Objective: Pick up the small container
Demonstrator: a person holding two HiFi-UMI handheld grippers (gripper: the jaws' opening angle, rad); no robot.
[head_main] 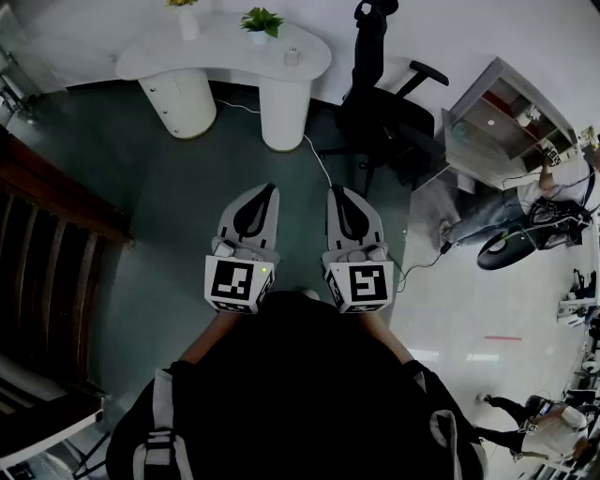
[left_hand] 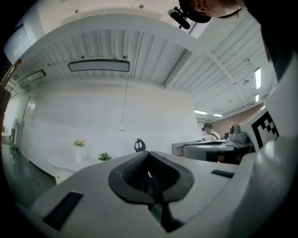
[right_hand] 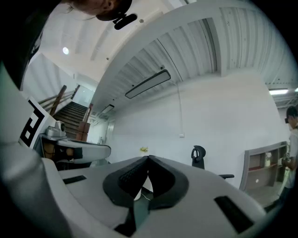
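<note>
Both grippers are held up in front of the person, side by side and well apart from any furniture. The left gripper (head_main: 269, 189) has its jaws pressed together with nothing between them, and the right gripper (head_main: 336, 191) is just the same: jaws together, empty. Each points towards the far side of the room, out over the dark floor (head_main: 169, 206).

Nothing of the task looks done yet. No container is held, and neither gripper is near one. The likeliest candidate is a small pale cup-like thing (head_main: 292, 56) on the right end of the white table (head_main: 225, 56) at the far side, right of a potted plant (head_main: 262, 21) and a vase of flowers (head_main: 187, 17). It is too small here to say for certain that it is the container. A black office chair (head_main: 380, 108) stands just right of the table, and an open shelf (head_main: 506, 117) further right.

By my reading, everything is left to do: walk over to the table, part the jaws of one gripper, set them round the small thing, close on it and lift.
</note>
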